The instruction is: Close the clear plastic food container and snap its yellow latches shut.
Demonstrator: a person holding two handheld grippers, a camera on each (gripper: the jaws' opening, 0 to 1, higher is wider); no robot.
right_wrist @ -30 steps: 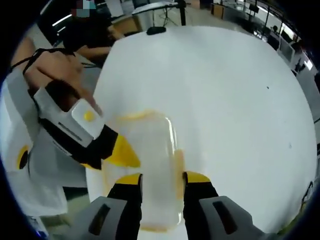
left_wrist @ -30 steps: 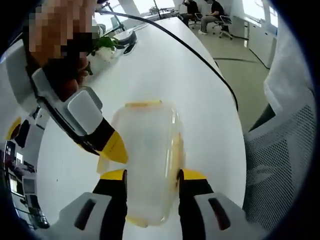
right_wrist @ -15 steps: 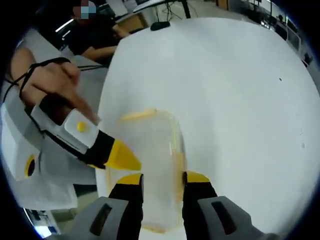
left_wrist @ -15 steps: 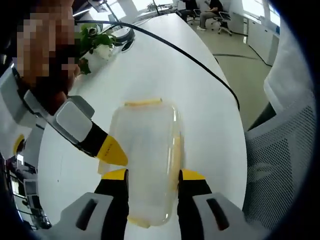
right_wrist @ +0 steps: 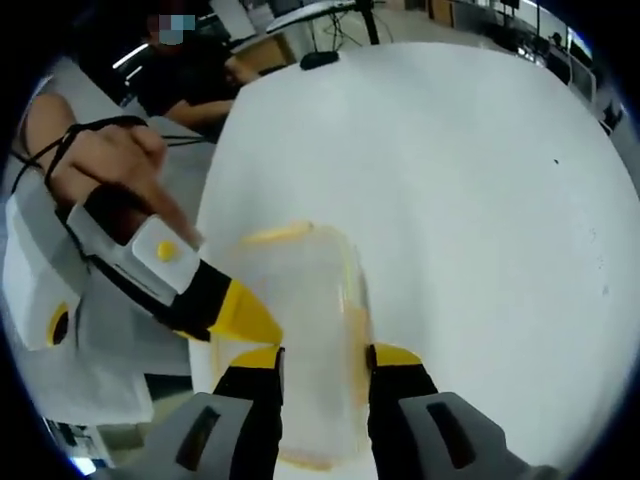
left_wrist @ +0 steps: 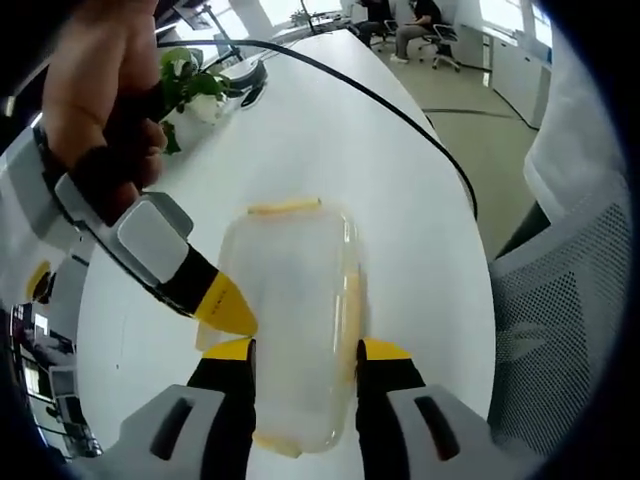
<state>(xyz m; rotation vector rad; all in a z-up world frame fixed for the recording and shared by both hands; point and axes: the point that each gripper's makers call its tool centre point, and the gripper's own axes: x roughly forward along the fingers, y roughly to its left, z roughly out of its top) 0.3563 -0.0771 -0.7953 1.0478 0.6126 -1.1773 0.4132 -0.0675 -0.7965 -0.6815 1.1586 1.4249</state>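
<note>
1. No readable text, labels, brand marks or numbers in the left gripper view.
2. Same for the right gripper view: nothing legible.
3. Clear container (left_wrist: 292,320), its yellow latches (left_wrist: 286,207) and the white table (left_wrist: 330,140) carry no print I can make out.

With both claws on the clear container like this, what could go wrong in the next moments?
1. Both claws straddle the clear container from opposite ends; the left claw and right claw grip thin, flexible walls, so squeezing may bow them and unseat the lid.
2. The container sits on a smooth white table; pushing a yellow latch sideways could make it slide.
3. The claw tips sit close together and may collide.
</note>
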